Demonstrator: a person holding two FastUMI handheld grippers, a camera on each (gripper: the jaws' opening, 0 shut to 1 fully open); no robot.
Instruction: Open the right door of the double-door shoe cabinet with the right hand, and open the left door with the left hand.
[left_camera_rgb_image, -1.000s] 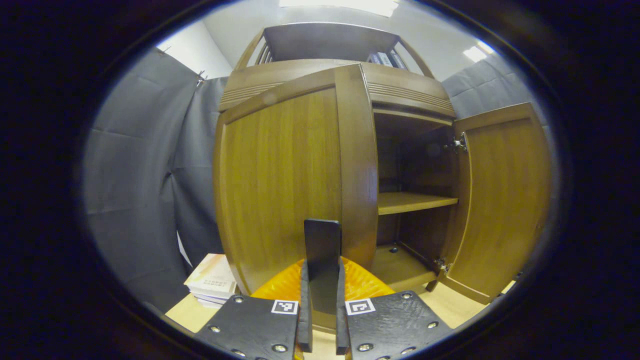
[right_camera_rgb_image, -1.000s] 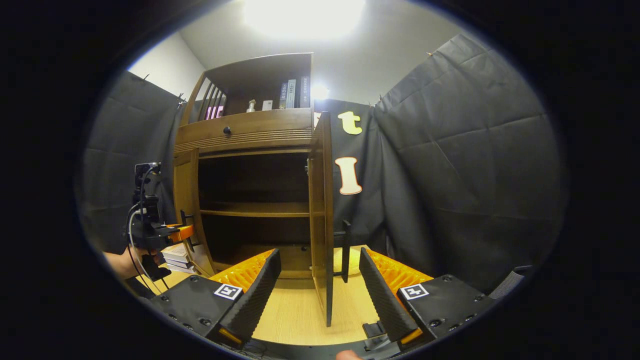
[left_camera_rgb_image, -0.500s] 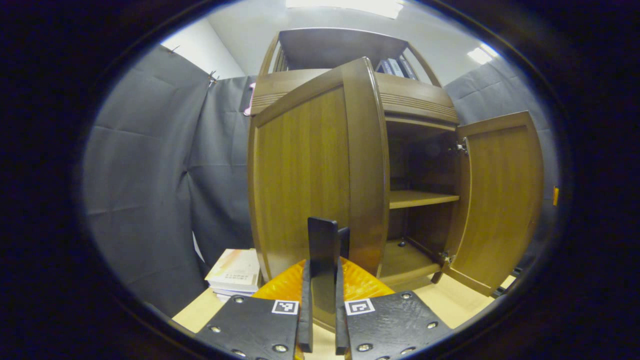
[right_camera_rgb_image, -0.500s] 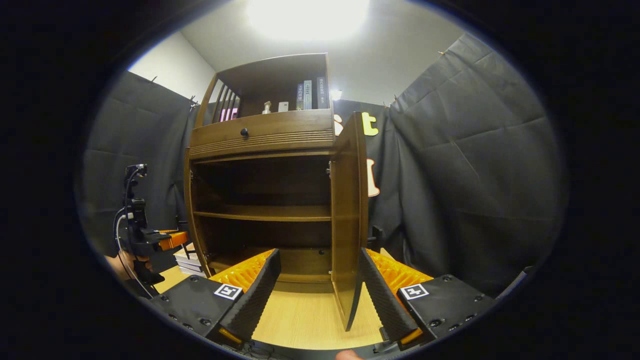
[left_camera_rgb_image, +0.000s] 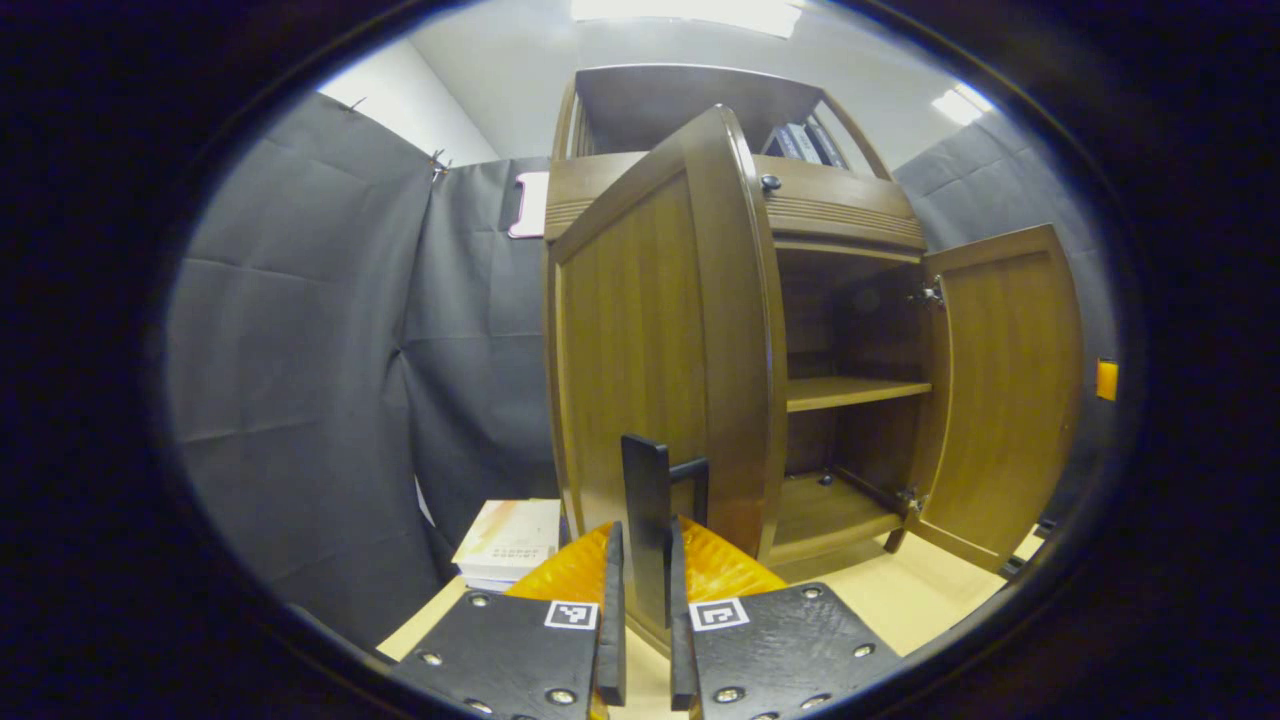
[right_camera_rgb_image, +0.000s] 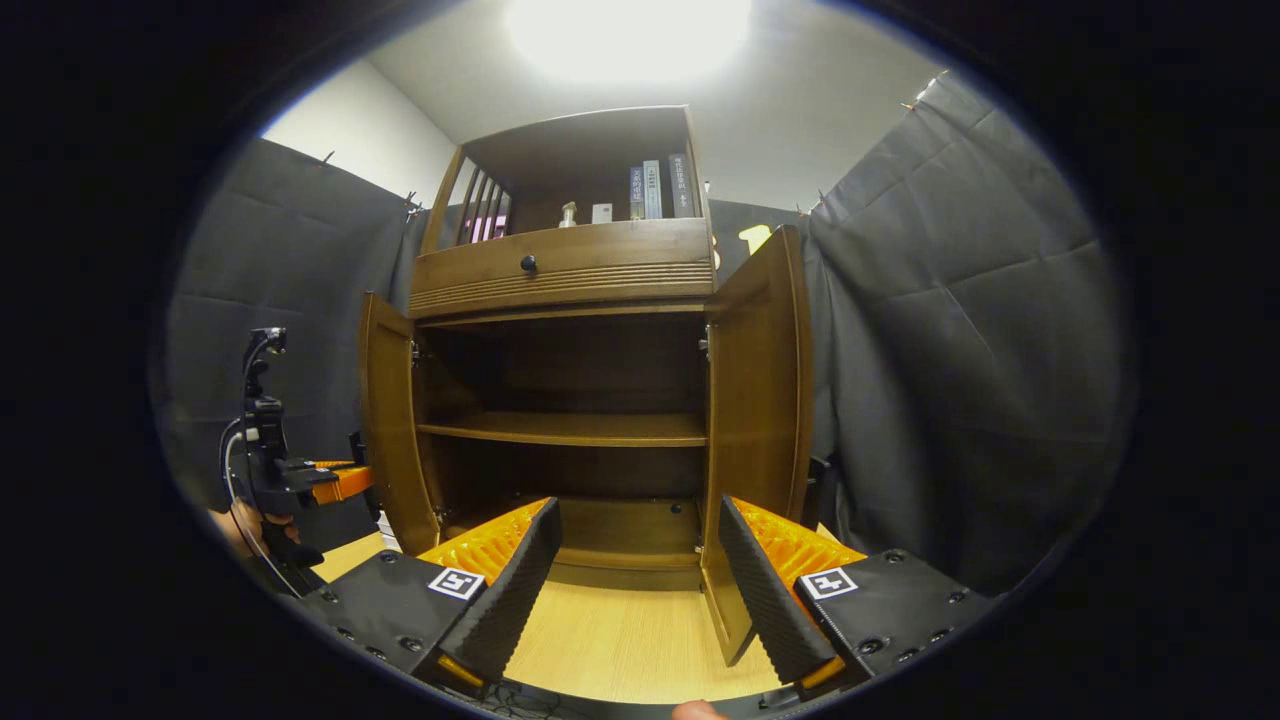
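Since the left door (left_camera_rgb_image: 650, 340) is a rigid wooden panel on hinges, it should swing freely in an arc and want a steady pull rather than force. Its black bar handle (left_camera_rgb_image: 648, 520) is the place to take hold, and the left hand-held gripper (left_camera_rgb_image: 640, 610) is clenched on it, straight ahead between its fingers, with the door standing well out from the cabinet (right_camera_rgb_image: 570, 270). Beyond and to the right of that gripper, the right door (right_camera_rgb_image: 760, 400) is swung wide. The right hand-held gripper (right_camera_rgb_image: 635, 580) is released, its fingers spread and holding nothing, just before that door's lower edge. Books (left_camera_rgb_image: 505, 540) lie to the left.
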